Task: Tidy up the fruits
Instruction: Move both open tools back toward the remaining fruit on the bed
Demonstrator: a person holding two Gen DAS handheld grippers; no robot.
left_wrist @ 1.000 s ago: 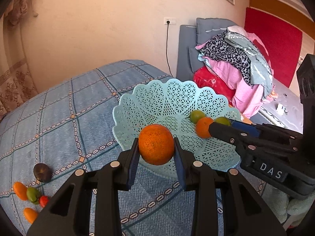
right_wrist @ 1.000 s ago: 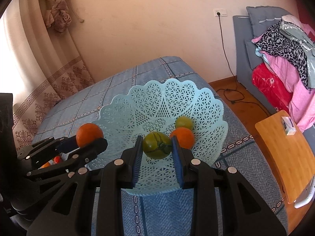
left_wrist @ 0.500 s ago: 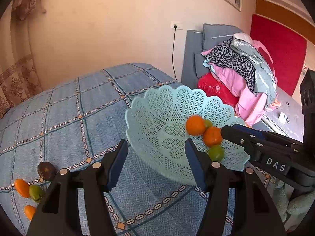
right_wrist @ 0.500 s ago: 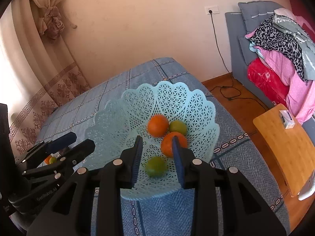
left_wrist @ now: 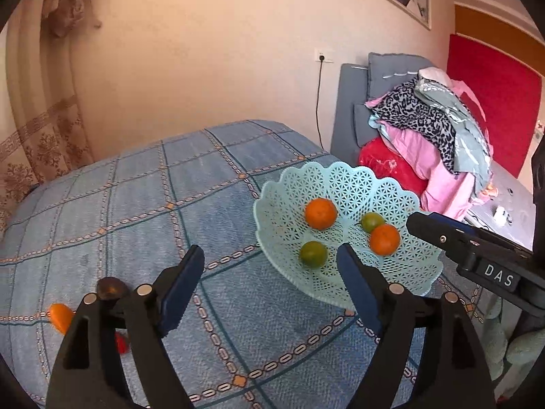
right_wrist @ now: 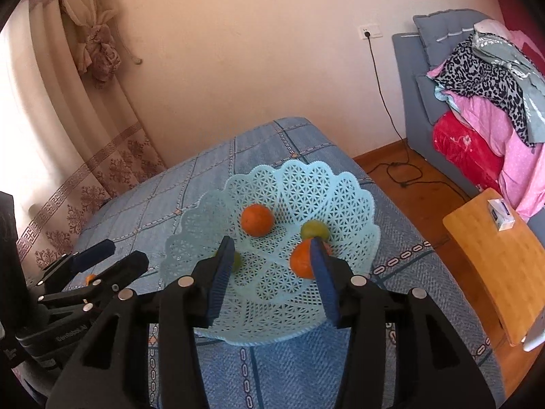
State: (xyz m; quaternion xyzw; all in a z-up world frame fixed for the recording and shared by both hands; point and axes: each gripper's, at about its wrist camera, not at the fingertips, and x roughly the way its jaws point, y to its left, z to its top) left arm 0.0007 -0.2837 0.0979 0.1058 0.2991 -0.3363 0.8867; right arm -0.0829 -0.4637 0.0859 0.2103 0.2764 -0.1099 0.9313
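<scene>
A light-blue lattice basket (left_wrist: 344, 184) (right_wrist: 340, 201) sits on the blue patterned bed. It holds two oranges (left_wrist: 320, 213) (left_wrist: 384, 239) and two green fruits (left_wrist: 313, 254) (left_wrist: 372, 221). In the right wrist view the oranges (right_wrist: 257, 220) (right_wrist: 301, 261) and a green fruit (right_wrist: 315, 229) show; the other green one (right_wrist: 236, 261) is partly hidden by a finger. My left gripper (left_wrist: 270, 266) is open and empty, left of the basket. My right gripper (right_wrist: 270, 255) is open and empty above the basket's near side.
Loose fruit lies at the bed's left: a dark fruit (left_wrist: 109, 287), an orange one (left_wrist: 61, 317), a red one (left_wrist: 121, 343). A wooden side table (right_wrist: 494, 259) stands right of the bed. A grey sofa with piled clothes (left_wrist: 432, 126) is behind.
Both grippers opened and dropped their fruit into the basket: the left its orange, the right its green fruit. Both then drew back, the left one also shifting left.
</scene>
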